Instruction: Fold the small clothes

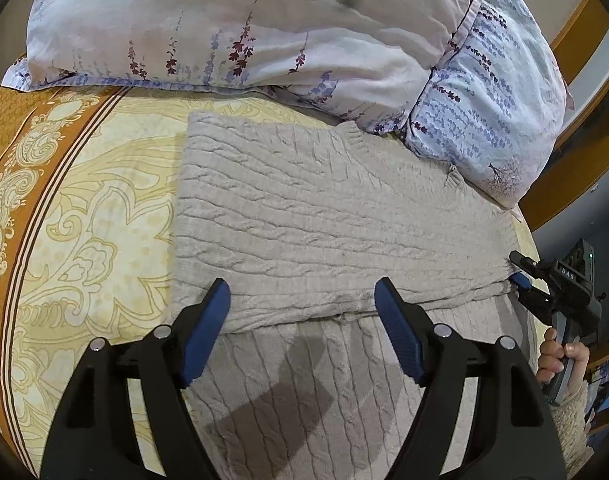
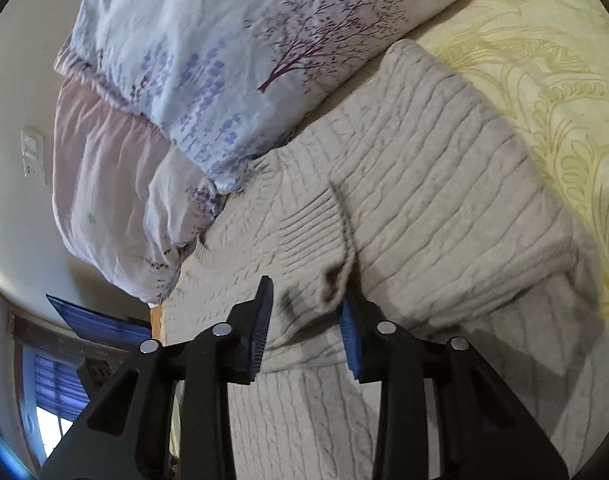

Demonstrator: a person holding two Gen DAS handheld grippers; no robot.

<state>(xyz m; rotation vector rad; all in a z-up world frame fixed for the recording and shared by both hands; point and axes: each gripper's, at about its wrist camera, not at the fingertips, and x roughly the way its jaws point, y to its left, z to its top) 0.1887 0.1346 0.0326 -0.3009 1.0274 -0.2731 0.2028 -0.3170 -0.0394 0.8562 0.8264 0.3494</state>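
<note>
A beige cable-knit sweater [image 1: 324, 216] lies flat on the bed, with one part folded over the rest; its fold edge runs across just beyond my left gripper [image 1: 302, 292]. The left gripper is open and empty, hovering over the sweater's near part. In the right wrist view the sweater [image 2: 444, 200] fills the middle. My right gripper [image 2: 306, 300] is open, its fingers on either side of a raised bunch of the folded edge. The right gripper also shows in the left wrist view [image 1: 522, 276] at the sweater's right edge.
A yellow and orange patterned bedsheet [image 1: 84, 220] covers the bed. A floral pillow and bunched quilt [image 1: 264, 32] lie against the sweater's far side. The wooden bed frame [image 1: 576, 120] and the bed's right edge are close to the right gripper.
</note>
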